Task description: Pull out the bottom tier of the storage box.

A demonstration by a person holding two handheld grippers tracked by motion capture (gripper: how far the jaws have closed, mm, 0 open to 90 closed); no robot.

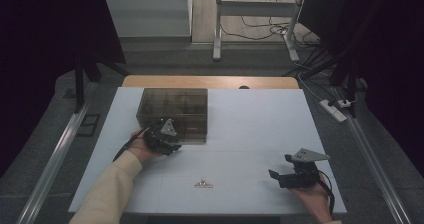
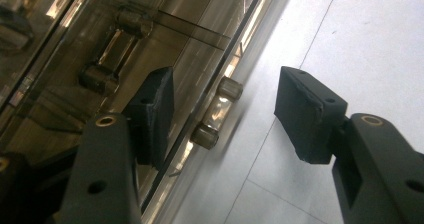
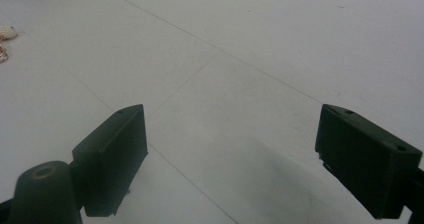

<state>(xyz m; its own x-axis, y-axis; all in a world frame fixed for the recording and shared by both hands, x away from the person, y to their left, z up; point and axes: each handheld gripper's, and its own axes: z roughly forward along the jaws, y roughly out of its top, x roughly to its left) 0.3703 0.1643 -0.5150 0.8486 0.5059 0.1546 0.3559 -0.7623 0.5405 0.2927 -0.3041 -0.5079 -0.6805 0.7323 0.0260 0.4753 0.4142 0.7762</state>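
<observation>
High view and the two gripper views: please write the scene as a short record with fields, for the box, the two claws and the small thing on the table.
box: smoky transparent box with inner compartments, on the white table, far left part
handle: clear bar on two round studs on the box's front wall
left claw: open, jaws on either side of the handle, not pressing it
right claw: open, nothing between the jaws, near right of the table
small item: gold-coloured ornament near the front edge, apart from both claws
</observation>
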